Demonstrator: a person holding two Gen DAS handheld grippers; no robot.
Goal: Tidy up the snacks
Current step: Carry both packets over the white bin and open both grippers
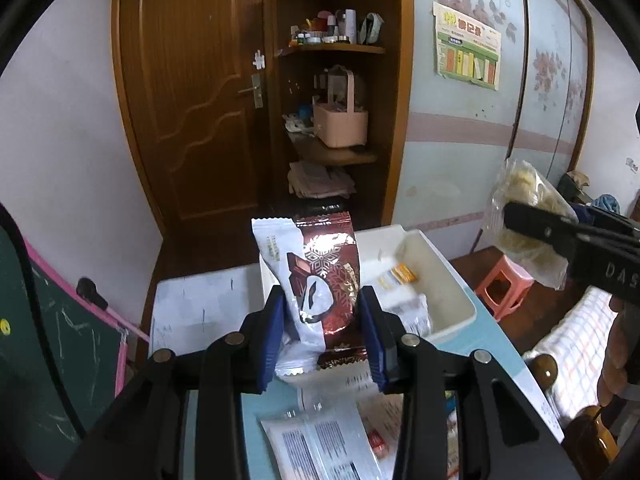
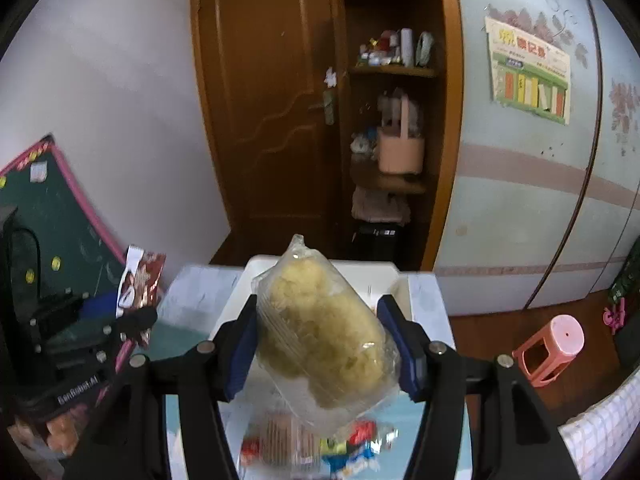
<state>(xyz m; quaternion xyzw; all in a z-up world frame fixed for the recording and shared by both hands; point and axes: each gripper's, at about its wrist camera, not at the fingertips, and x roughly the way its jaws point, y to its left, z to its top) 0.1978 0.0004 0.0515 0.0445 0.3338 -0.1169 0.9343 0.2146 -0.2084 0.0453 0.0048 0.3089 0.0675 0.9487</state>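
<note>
In the left wrist view my left gripper (image 1: 322,300) is shut on a brown-and-white snack packet (image 1: 328,280), held upright above the table. Behind it stands a white bin (image 1: 456,280) with a few small packets inside. My right gripper (image 1: 516,220) enters from the right with a clear bag of yellow snack (image 1: 524,184). In the right wrist view my right gripper (image 2: 318,312) is shut on that clear bag (image 2: 320,332), raised in front of the white bin (image 2: 360,268). At the left my left gripper (image 2: 136,320) holds the brown-and-white packet (image 2: 140,280).
Loose snack packets (image 1: 320,440) (image 2: 312,444) lie on the light-blue table (image 1: 472,344) below the grippers. A pink stool (image 2: 548,348) stands on the floor to the right. A green board (image 1: 60,340) leans at the left. A wooden door and open shelves stand behind.
</note>
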